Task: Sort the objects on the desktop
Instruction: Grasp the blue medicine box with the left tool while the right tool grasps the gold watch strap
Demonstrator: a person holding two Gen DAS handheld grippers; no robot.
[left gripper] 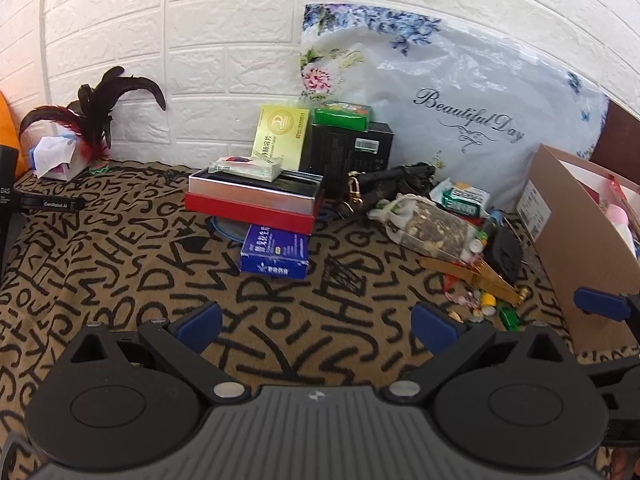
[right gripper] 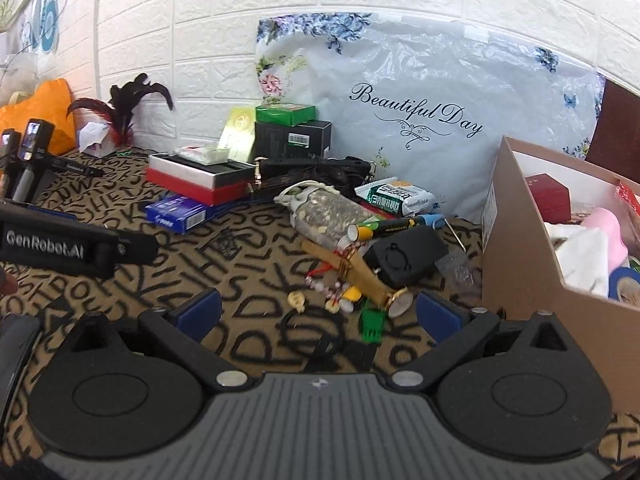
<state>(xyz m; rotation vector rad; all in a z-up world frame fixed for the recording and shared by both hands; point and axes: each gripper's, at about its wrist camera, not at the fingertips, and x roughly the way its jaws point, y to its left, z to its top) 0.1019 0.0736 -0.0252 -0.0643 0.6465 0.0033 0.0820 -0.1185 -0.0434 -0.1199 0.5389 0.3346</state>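
My left gripper [left gripper: 318,322] is open and empty above the lettered cloth, short of a blue medicine box [left gripper: 276,250] and a red and silver box [left gripper: 256,196]. My right gripper [right gripper: 318,312] is open and empty, just before a pile of small items: a gold watch [right gripper: 360,276], a black case [right gripper: 404,254], a green clip [right gripper: 370,322], a mesh pouch [right gripper: 328,212] and a green-white packet [right gripper: 396,196]. The pile also shows in the left wrist view [left gripper: 452,240]. A cardboard box [right gripper: 524,248] holding several items stands to the right.
A floral plastic bag [right gripper: 420,108] leans on the white brick wall. A black box [left gripper: 348,148] with a green pack and a yellow box [left gripper: 280,136] stand at the back. Feathers [left gripper: 96,120] and a tissue pack sit far left. The cardboard box [left gripper: 576,248] is at the right.
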